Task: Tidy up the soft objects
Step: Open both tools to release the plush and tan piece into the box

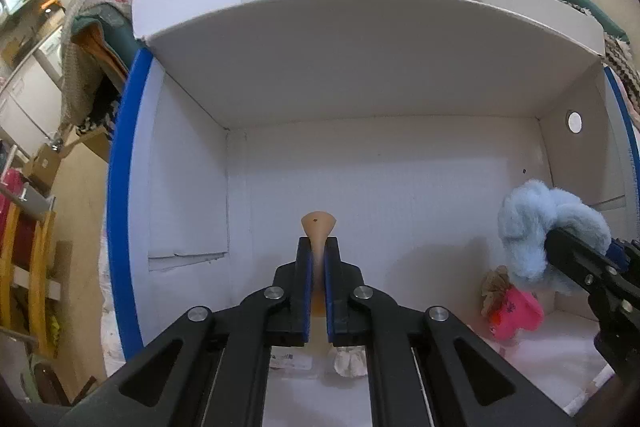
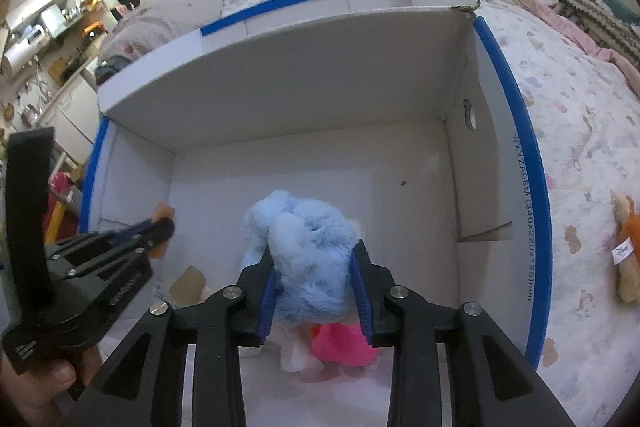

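Soft objects are being gathered into the white box [image 1: 360, 155], which stands open on the bed [image 2: 568, 115]. Your right gripper [image 2: 316, 291] hangs over the box's right side with a pale blue plush toy [image 2: 304, 251] between its fingers; these stand partly apart, and whether the pads still press the fur cannot be told. Your left gripper [image 1: 318, 287] has its fingers nearly together, pinching a thin tan piece [image 1: 318, 227] above the box floor. A pink soft toy [image 1: 514, 315] already lies in the near right corner.

Risk: the blue toy may slip free and land on the pink one or catch on the box wall, since its bulk overhangs the fingers. The thin tan piece could slide out if your wrist tilts.

The right wrist view alone shows a brown-and-orange plush [image 2: 626, 255] left outside on the bed; the left wrist view alone shows the tan piece's flared tip.
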`<state>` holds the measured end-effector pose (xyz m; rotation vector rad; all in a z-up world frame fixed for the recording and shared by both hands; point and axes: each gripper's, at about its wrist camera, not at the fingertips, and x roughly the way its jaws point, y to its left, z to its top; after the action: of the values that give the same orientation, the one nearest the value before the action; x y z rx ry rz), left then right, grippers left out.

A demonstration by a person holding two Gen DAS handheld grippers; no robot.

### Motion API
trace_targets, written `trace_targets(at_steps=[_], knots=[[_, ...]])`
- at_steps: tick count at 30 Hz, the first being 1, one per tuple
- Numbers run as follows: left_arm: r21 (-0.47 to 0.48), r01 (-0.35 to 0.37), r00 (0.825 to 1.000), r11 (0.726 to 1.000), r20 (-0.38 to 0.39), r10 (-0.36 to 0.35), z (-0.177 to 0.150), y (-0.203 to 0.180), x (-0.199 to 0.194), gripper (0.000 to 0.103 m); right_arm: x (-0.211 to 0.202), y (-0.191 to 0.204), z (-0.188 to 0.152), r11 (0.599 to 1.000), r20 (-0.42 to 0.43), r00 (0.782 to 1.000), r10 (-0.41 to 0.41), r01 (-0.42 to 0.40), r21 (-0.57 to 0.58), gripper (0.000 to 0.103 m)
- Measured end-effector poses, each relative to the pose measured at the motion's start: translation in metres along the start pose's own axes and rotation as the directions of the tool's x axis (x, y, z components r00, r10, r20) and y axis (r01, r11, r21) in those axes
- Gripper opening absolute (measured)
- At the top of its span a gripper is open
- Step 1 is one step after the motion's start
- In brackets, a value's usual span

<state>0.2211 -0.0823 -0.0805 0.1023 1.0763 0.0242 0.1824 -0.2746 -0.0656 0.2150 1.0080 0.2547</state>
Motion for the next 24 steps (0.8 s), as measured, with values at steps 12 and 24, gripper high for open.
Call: trace_targets(at_steps=[12,24], knots=[[0.01,0.004,1.0,1.0,0.026,-0.004,-0.002,0.006,-0.022,0.044,-0.027,0.007,0.0,0.995,0.052,0.994,0.096,-0.095,-0.022,0.079],[-0.041,0.016,0.992,0.999,0.124,-0.011,-0.014,0.025,-0.075,0.055,-0.058,0.013,-0.01,0.996,0.099,0.991,0.089,-0.089,-0.004,0.103]])
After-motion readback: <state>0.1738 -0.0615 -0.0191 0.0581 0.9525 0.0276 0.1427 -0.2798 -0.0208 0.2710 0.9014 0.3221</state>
